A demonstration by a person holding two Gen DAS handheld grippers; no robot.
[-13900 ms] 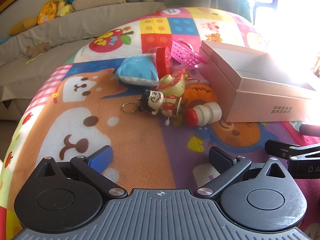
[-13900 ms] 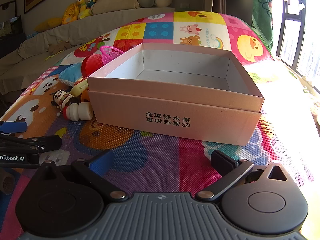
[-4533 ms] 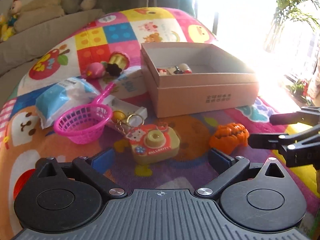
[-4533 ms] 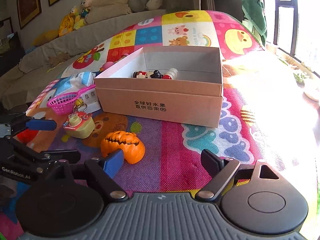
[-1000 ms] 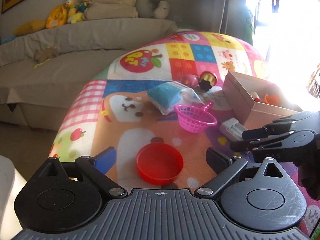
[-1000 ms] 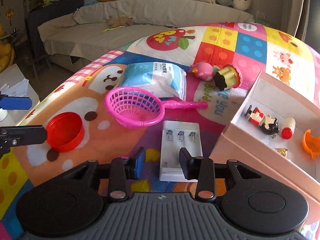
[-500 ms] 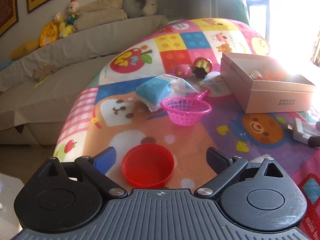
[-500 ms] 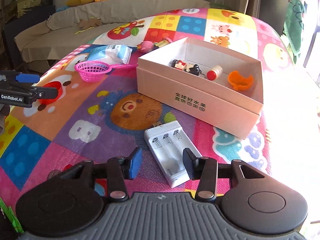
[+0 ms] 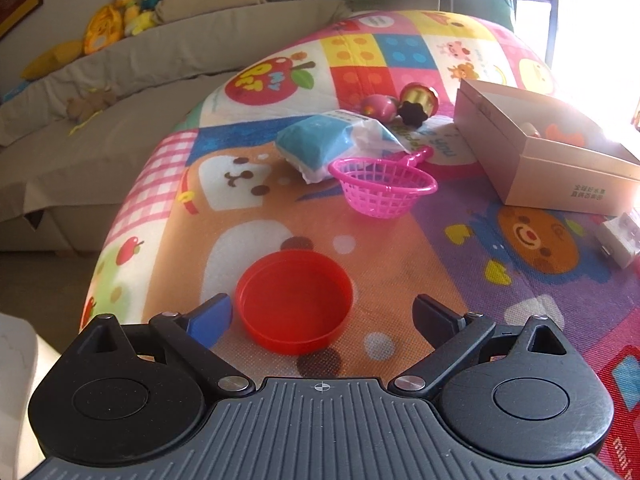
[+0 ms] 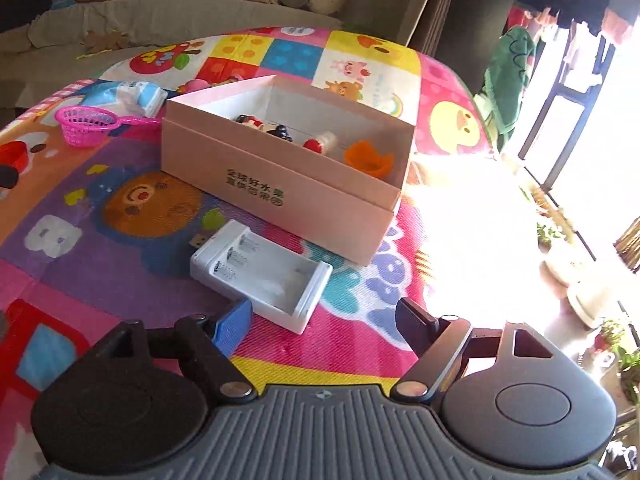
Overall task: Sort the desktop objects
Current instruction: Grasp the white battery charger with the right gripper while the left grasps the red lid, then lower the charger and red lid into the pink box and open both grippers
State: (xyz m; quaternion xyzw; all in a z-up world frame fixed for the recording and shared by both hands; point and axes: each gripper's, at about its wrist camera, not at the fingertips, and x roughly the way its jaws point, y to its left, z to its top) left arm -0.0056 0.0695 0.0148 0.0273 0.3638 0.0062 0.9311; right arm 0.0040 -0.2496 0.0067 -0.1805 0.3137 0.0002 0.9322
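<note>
Black grippers (image 9: 322, 314), blue pad, prob. rubber

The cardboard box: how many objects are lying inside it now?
3 visible in the cardboard box: a figurine near the far-left wall, a red-capped bottle in the middle, an orange pumpkin at the right end. The near wall may hide more.

Left gripper (image 9: 322, 314), jaws spread wide, low over the mat (image 9: 400, 248); right gripper (image 10: 324, 318) likewise spread, empty.

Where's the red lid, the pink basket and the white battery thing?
red lid (image 9: 294, 300), left wrist view, on its inner floor.
pink basket (image 9: 382, 192), left wrist view, on its mesh side.
white battery charger (image 10: 264, 272), right wrist view, on its open slots.
</note>
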